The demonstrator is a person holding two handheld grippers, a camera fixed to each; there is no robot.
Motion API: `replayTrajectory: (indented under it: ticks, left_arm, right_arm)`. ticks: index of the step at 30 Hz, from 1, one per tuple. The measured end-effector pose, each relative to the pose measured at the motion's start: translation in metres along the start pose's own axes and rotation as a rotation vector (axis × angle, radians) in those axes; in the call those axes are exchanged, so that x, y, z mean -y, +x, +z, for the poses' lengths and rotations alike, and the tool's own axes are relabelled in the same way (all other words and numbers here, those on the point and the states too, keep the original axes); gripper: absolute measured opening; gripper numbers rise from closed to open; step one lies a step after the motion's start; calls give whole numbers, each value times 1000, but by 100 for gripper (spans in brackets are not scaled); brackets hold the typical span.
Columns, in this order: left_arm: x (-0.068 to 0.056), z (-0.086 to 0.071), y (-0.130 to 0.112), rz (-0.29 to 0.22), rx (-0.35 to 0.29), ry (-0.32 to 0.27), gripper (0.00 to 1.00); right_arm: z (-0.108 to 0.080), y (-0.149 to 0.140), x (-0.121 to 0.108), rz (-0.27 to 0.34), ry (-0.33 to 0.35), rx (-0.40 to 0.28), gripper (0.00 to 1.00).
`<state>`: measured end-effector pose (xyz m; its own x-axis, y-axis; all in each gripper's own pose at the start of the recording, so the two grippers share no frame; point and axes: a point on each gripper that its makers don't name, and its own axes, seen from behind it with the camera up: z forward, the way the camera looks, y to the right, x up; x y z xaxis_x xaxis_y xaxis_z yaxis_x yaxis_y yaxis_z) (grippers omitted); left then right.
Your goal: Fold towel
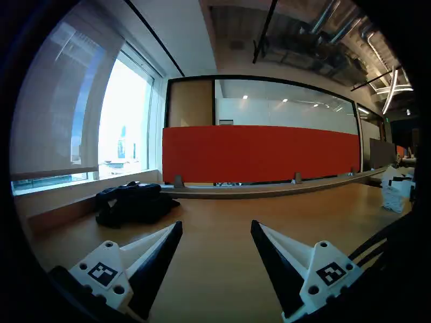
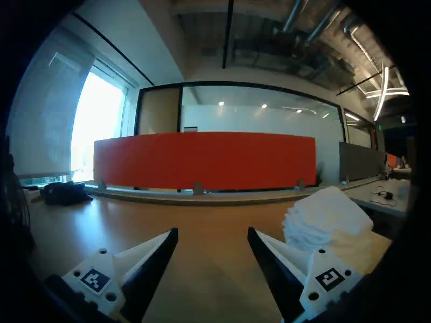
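Note:
A stack of white folded towels (image 2: 328,222) rests on the wooden desk (image 2: 210,231) to the right in the right gripper view, just beyond the right finger. My right gripper (image 2: 212,232) stands open over bare wood with nothing between its fingers. In the left gripper view my left gripper (image 1: 216,225) is open too, low over the wooden desk (image 1: 226,215). A crumpled white cloth (image 1: 394,195) lies at the far right edge of that view.
A black bag (image 1: 132,202) sits at the desk's left near the window; it also appears small as the black bag (image 2: 64,192). An orange divider panel (image 1: 258,153) runs along the desk's far edge. Black cables (image 1: 380,242) trail by the left gripper's right finger.

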<state>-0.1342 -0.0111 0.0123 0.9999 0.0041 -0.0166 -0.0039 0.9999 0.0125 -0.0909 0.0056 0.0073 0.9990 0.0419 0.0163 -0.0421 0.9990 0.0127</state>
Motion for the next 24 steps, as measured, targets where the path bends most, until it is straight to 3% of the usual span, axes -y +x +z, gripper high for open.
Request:
replayTrajectory:
  ticks: [24]
  left_arm:
    - [2, -2, 6, -2, 2, -1, 94]
  right_arm:
    - [0, 0, 0, 0, 0, 0, 100]
